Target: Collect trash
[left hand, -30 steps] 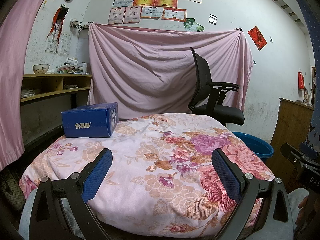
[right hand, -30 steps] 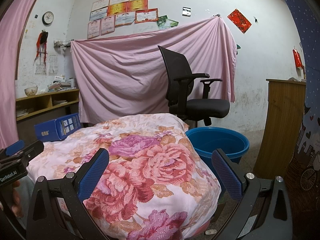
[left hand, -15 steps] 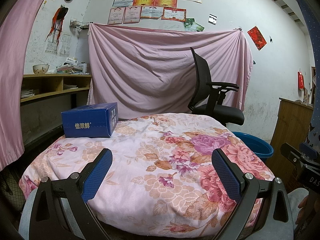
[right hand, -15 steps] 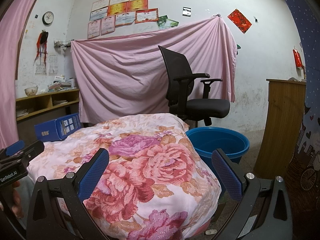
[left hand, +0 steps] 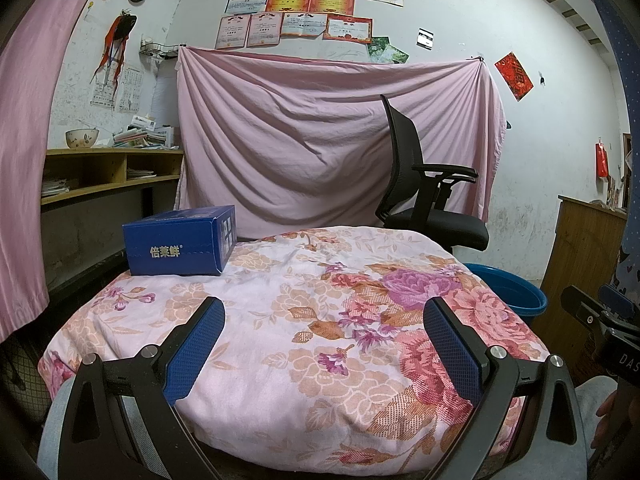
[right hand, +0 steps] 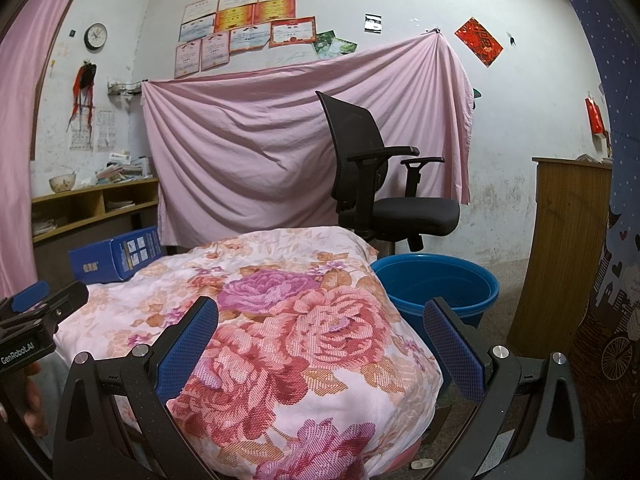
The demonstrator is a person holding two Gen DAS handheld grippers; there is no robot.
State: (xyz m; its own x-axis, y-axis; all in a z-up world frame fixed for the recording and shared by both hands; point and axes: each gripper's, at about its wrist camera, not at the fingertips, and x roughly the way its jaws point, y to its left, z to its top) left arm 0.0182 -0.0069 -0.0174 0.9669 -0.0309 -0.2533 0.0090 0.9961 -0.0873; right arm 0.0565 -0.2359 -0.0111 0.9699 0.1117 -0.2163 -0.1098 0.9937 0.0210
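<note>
Left wrist view: the left gripper gapes wide above the flowered quilt, and a blue box sits at its far left corner. The right gripper is equally wide, holding nothing, near the quilt's right edge beside a blue basin.

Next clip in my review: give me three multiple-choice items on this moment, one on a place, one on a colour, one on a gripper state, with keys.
1. Where is the blue box?
A. in the tub
B. on the floral quilt's far left corner
C. on the chair

2. What colour is the plastic tub beside the floral quilt?
A. red
B. white
C. blue

3. How does the left gripper stand?
A. open and empty
B. shut on the box
C. shut on the quilt

Key: 1 B, the box rests on the quilt's far left edge; 2 C, its rim and wall are blue; 3 A, both blue pads stand wide apart with nothing between them.
</note>
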